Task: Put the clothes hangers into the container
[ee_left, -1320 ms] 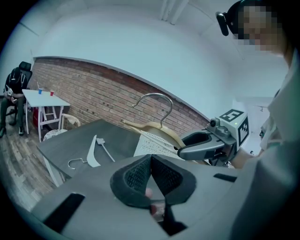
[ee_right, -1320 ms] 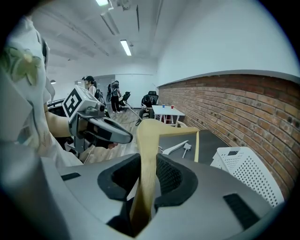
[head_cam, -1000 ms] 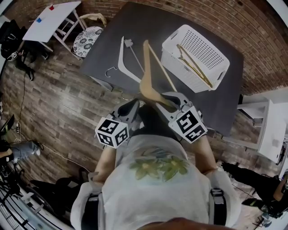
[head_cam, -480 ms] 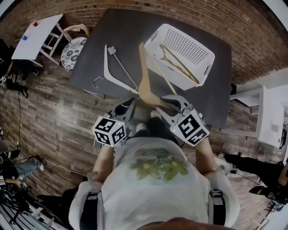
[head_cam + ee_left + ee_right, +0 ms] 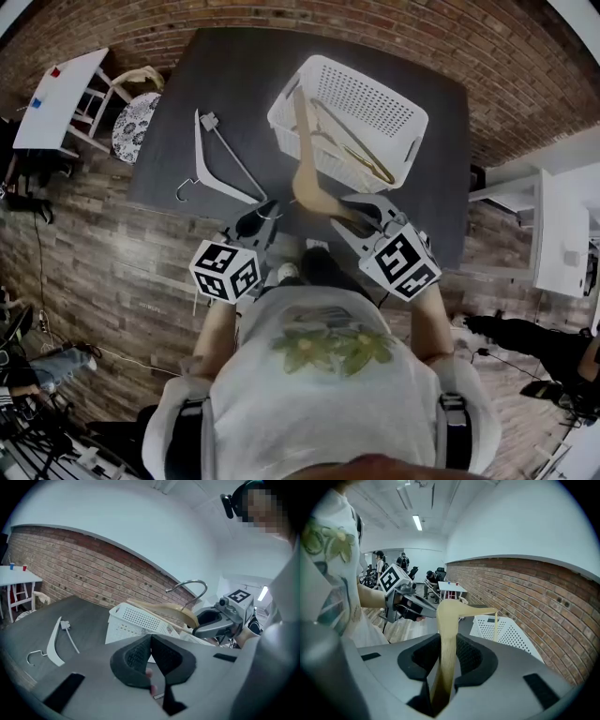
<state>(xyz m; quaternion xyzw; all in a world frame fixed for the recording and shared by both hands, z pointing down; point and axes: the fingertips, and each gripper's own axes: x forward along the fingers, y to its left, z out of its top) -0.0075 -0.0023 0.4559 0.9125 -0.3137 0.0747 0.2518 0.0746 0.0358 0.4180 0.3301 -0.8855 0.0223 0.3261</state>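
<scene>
Dark bench [image 5: 234, 84] carries the white container [image 5: 405, 155]; wooden hanger [image 5: 309, 183], clenched at one arm by the right claw [image 5: 447, 656], reaches over its near rim, prob. to drop in, while the white hanger [image 5: 214, 167] lies flat beside it, apart from the left claw [image 5: 151, 656], shut on nothing.

- A white perforated plastic basket [image 5: 380, 103] stands open-topped on a dark grey table [image 5: 234, 84], set at an angle.
- A pale wooden clothes hanger [image 5: 305, 178] with a metal hook is held off the table. One arm is pinched in the right gripper [image 5: 361, 214], and the other reaches over the basket's near-left rim.
- A thin wooden hanger [image 5: 361, 155] lies slanted inside the basket.
- A white plastic hanger [image 5: 201, 155] with a metal hook lies flat on the table, left of the basket and apart from it.
</scene>
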